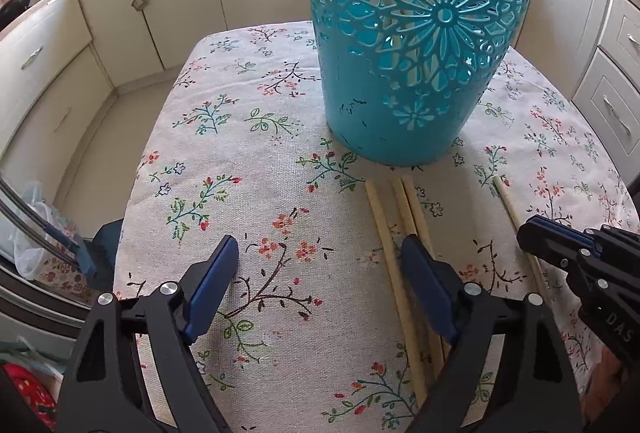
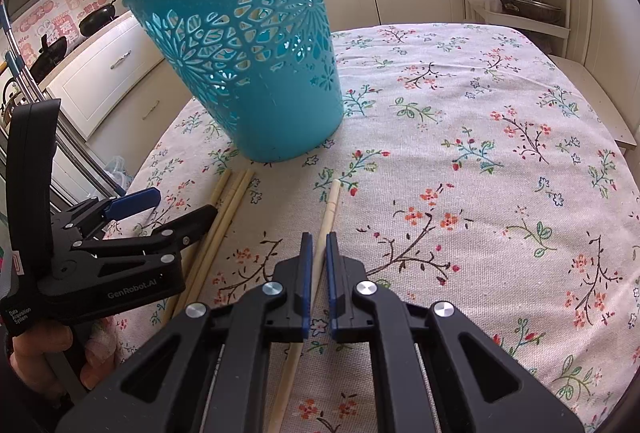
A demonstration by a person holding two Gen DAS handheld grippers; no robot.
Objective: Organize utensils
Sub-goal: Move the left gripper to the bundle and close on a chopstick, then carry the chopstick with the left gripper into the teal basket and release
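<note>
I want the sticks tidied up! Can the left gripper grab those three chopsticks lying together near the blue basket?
Probably yes. The left gripper is open, and the three chopsticks lie bare on the tablecloth by its right finger. Nothing covers them; it likely needs a small sideways shift.

Four pale wooden chopsticks [image 2: 224,229] on the floral worktop [image 2: 460,173] — three together, one apart at 3 o'clock — and one teal basket [image 2: 248,49].
</note>
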